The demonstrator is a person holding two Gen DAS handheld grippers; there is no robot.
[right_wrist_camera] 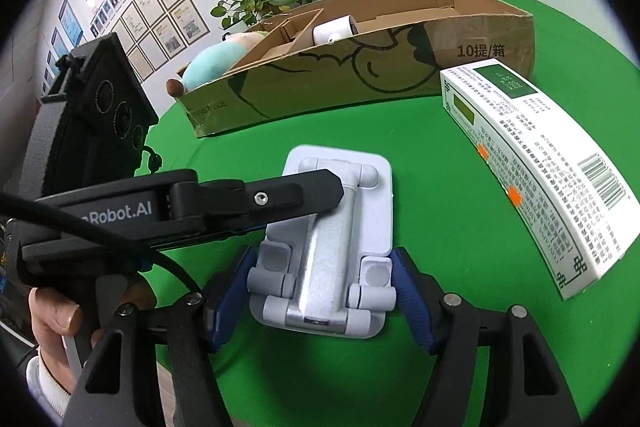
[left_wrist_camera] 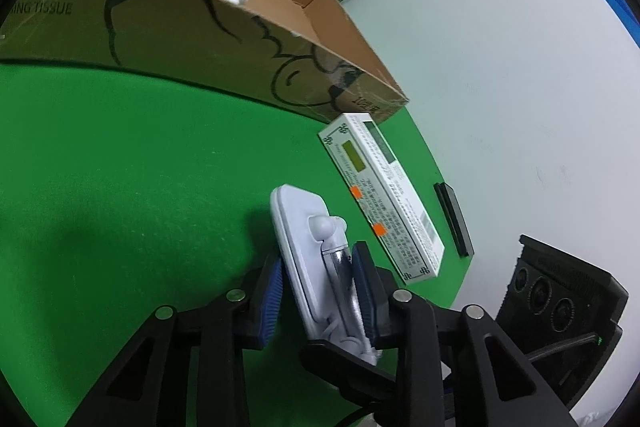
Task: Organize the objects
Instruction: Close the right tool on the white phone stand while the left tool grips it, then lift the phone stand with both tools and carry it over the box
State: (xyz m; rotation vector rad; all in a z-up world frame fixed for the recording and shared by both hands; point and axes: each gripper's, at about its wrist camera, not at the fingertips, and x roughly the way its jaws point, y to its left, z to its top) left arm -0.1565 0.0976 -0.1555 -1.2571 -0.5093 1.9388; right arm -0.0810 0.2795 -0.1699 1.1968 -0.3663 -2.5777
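Grey-white plastic with a silvery metal arm: the folding phone stand lies on your green worktop, before the cardboard box. Your left gripper has its jaws clamped across plate and arm. Your right gripper brackets the hinged end, blue pads touching its sides.

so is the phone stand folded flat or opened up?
Folded. In the right wrist view the phone stand has its metal arm lying flat along the white base plate, hinges collapsed, nothing raised.
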